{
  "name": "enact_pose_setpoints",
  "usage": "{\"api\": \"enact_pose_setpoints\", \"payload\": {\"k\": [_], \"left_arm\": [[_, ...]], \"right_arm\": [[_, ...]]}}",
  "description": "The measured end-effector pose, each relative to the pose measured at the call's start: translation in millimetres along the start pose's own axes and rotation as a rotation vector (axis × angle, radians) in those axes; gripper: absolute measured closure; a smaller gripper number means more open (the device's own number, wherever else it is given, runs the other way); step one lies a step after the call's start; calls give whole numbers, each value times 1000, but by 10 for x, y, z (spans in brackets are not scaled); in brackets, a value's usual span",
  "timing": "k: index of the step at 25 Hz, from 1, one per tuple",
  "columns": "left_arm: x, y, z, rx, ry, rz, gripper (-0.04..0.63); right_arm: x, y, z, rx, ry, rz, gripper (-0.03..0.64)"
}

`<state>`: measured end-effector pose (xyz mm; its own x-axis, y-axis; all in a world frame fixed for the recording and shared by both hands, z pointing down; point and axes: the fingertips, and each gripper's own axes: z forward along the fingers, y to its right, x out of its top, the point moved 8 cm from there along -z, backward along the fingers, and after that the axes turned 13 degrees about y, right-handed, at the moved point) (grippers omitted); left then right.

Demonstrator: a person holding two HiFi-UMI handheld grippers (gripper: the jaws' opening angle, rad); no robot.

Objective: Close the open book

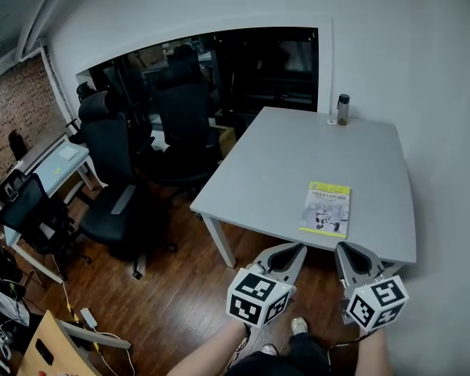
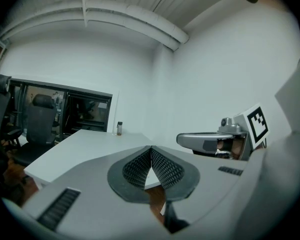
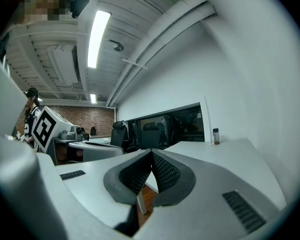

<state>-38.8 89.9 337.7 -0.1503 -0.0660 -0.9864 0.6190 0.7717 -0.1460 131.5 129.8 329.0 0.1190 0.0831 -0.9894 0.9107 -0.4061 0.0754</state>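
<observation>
Forearms are seen at the bottom of the head view, each carrying a gripper held level in front of the table's near edge; the left gripper is closed, its ribbed pads being pressed together at the tips with nothing between them; the right gripper is likewise closed and empty, its pads meeting at a point; the two grippers are held side by side, near each other but apart, and neither is touching the table or anything on it; wooden floor is seen beneath them; just beyond the jaws, the book is laid flat on the grey table top, close to the near edge and toward the right side, with its yellow-green and white cover facing up; it is seen as closed, no open pages being visible; the book is well apart from both grippers; at the far edge of the table, near the white wall, a small dark-capped bottle is stood upright, well away from the book; to the left of the table, black office chairs are grouped on the floor, and a second desk is placed further left; behind the chairs a wide dark window is set in the wall, and a brick wall is seen at the far left.
</observation>
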Motion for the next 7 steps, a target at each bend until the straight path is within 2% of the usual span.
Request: {"api": "enact_pose_setpoints", "payload": {"k": [7], "left_arm": [[-39, 3, 54, -13, -11, -6, 591]], "right_arm": [[3, 36, 40, 5, -1, -3, 612]]}}
